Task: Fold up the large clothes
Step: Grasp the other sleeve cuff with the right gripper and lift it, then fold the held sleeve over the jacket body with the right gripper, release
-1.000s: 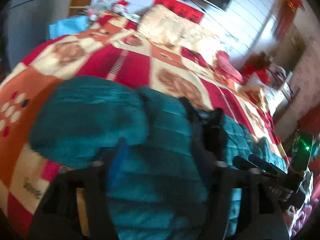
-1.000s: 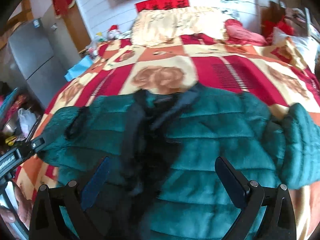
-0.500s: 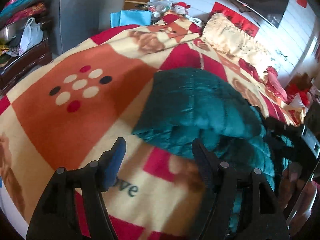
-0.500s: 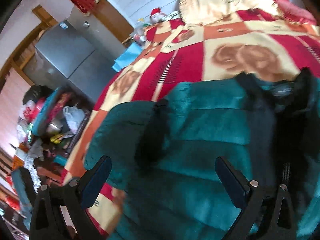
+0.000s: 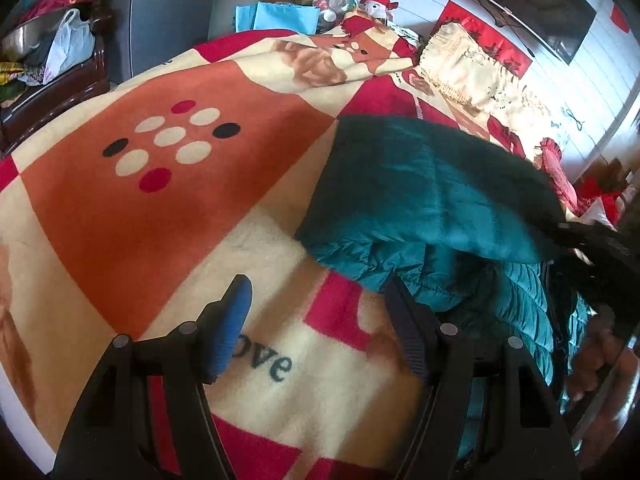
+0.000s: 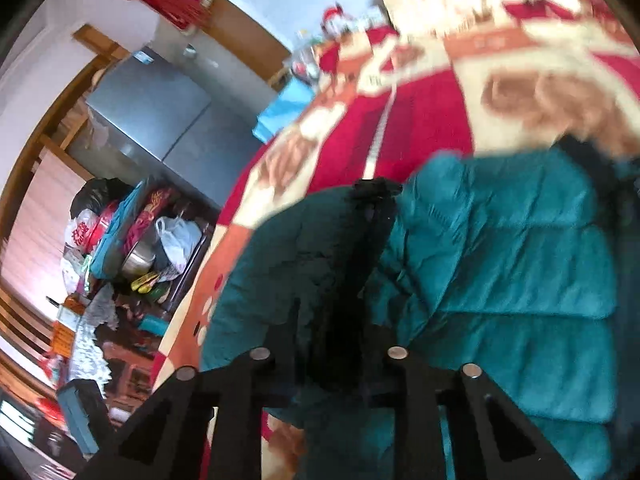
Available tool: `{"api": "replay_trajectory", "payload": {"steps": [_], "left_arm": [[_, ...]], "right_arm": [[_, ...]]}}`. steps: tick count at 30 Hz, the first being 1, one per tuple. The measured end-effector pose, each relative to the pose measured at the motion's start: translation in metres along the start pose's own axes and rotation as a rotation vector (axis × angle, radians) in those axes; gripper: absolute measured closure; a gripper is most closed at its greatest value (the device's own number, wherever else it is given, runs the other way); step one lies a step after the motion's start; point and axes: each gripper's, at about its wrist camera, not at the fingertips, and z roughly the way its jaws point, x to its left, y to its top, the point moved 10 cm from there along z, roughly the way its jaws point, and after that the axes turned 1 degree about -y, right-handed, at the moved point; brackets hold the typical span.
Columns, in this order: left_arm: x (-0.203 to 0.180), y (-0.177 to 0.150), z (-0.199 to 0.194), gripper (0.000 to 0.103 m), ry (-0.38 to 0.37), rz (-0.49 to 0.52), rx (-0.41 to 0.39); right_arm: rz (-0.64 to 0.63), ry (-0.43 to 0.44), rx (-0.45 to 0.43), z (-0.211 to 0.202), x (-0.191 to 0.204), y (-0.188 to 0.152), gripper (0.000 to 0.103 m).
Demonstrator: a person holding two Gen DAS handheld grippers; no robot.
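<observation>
A teal quilted puffer jacket (image 5: 420,200) with black trim lies on a bed covered by a red, orange and cream blanket (image 5: 132,208). One sleeve is folded over the body. My left gripper (image 5: 316,300) is open and empty, low over the blanket just left of the jacket's edge. In the right wrist view the jacket (image 6: 520,264) fills the right half. My right gripper (image 6: 332,340) is shut on the sleeve's black-trimmed cuff (image 6: 360,248), and the cloth hides its fingertips.
A grey fridge (image 6: 160,120) and a dark cabinet piled with bags and bowls (image 6: 128,252) stand left of the bed. A cream pillow (image 5: 472,76) and red cushions lie at the headboard. A blue cloth (image 5: 276,16) and a doll (image 5: 376,4) sit at the far corner.
My right gripper went from wide open to shut on the sleeve cuff and swung left. My left gripper moved off the jacket to the blanket beside it and stays open.
</observation>
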Motion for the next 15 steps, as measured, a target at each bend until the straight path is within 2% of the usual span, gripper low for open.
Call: {"api": "replay_trajectory", "payload": {"steps": [4,8,11,15], "left_arm": [[-0.010,-0.003,-0.003,0.034,-0.018,-0.010,0.000],[-0.028,-0.010,-0.006,0.034,-0.046,0.010,0.012],[-0.044,-0.018,-0.008,0.034,-0.056,0.045,0.017],[-0.060,-0.026,-0.006,0.034,-0.065,0.080,0.030]], "right_arm": [[-0.093,-0.053,-0.082,-0.062,0.005,0.011,0.084],[-0.107,-0.108,-0.167,-0.129,-0.011,0.020,0.084],[-0.087,-0.153,-0.226,-0.182,-0.036,0.027,0.084],[-0.036,-0.246,-0.260,-0.236,-0.080,0.026,0.084]]}}
